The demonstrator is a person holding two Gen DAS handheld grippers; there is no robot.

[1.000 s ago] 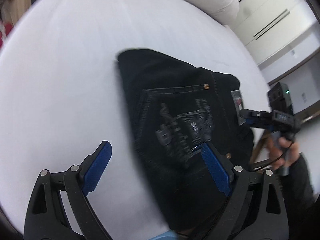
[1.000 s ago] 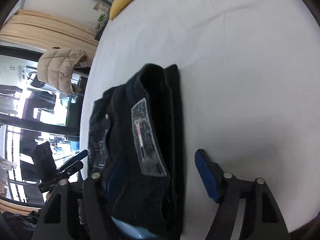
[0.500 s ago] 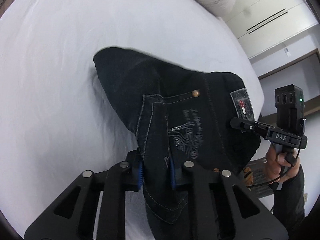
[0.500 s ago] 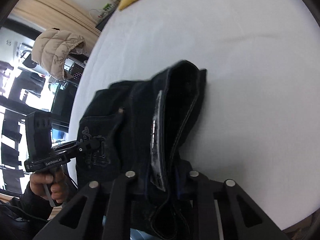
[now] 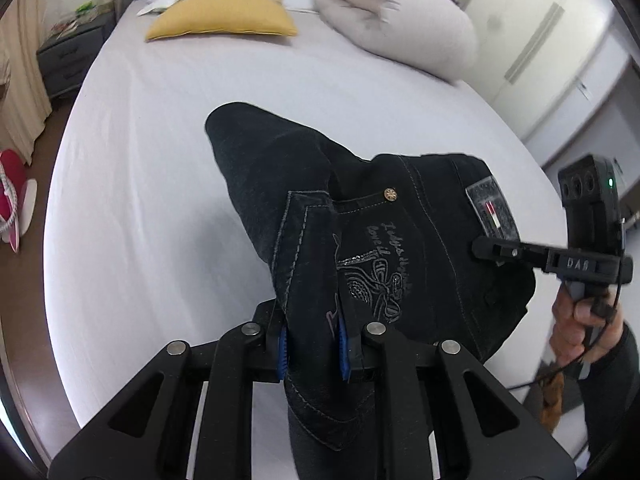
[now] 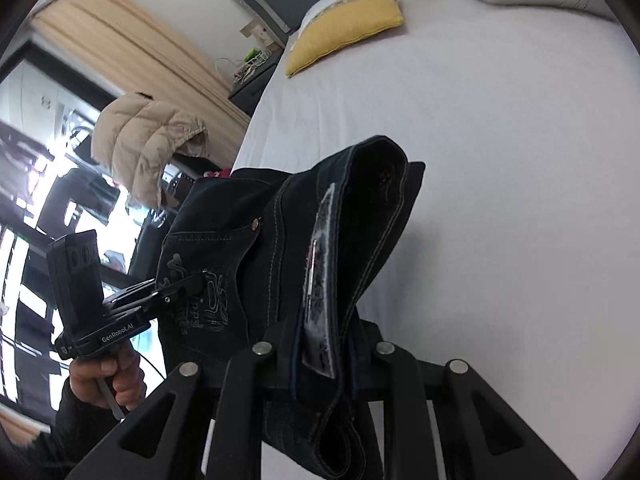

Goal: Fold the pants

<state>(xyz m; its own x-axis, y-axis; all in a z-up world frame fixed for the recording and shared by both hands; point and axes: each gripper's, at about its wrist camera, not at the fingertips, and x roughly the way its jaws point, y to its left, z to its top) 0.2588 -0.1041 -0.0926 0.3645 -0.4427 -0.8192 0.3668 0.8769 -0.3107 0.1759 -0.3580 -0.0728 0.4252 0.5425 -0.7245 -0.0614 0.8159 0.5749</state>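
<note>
Both grippers went from spread wide over the pants point(image 5: 404, 240) to clamped on them. Left gripper point(image 5: 312, 344) now pinches a denim fold by the back pocket; right gripper point(image 6: 322, 354) pinches the waistband w/ its label patch point(image 6: 318, 300). The folded bundle has come up off the white bed point(image 5: 160, 184), slung btwn the two, far end drooping toward the sheet. Likely a carry or reposition, prob. for the next fold. Yellow pillow point(image 5: 220, 16) is well apart.

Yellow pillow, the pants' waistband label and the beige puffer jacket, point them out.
yellow pillow point(image 5: 224, 16), left wrist view, middle of its face
waistband label point(image 5: 492, 210), left wrist view, red stripe
beige puffer jacket point(image 6: 148, 140), right wrist view, quilted shoulder
</note>
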